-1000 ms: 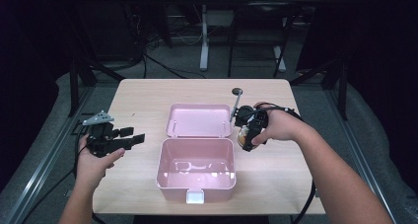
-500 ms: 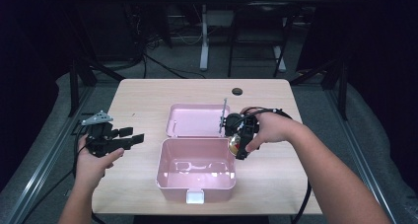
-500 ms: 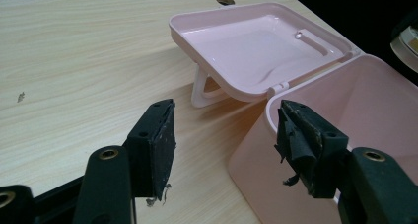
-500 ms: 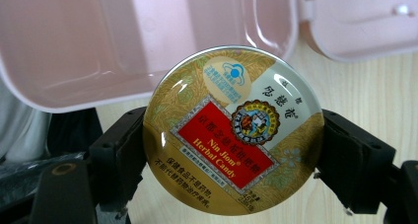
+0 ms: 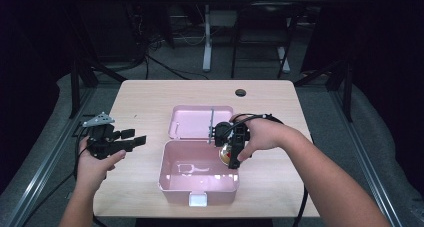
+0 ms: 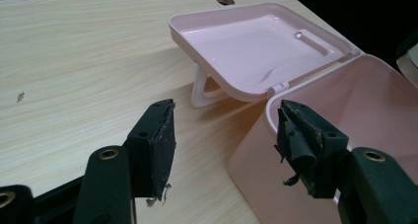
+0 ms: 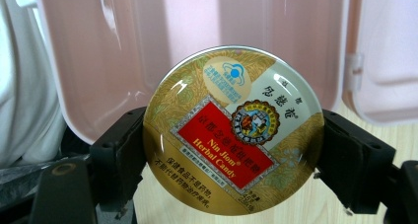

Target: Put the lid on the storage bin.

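A pink plastic box [image 5: 200, 174] stands open near the table's front edge, its lid [image 5: 200, 121] folded back flat. My right gripper [image 5: 231, 153] is shut on a round gold candy tin [image 7: 232, 130] with a red label, held over the box's right rim. In the high view the tin [image 5: 226, 152] shows as a small gold disc under the hand. My left gripper [image 5: 131, 139] hovers open left of the box with nothing between its jaws. From the left gripper view, the box [image 6: 345, 110] and lid [image 6: 256, 41] lie ahead of the open fingers [image 6: 157, 145].
A small dark round hole [image 5: 241, 92] sits near the table's far edge. Bare light wood [image 5: 140, 102] spreads left and behind the box. Black frame legs and cables stand on the floor beyond the table.
My right gripper has carried the tin from the table's right side leftward and nearer, to the box's right rim. The left gripper has stayed put.
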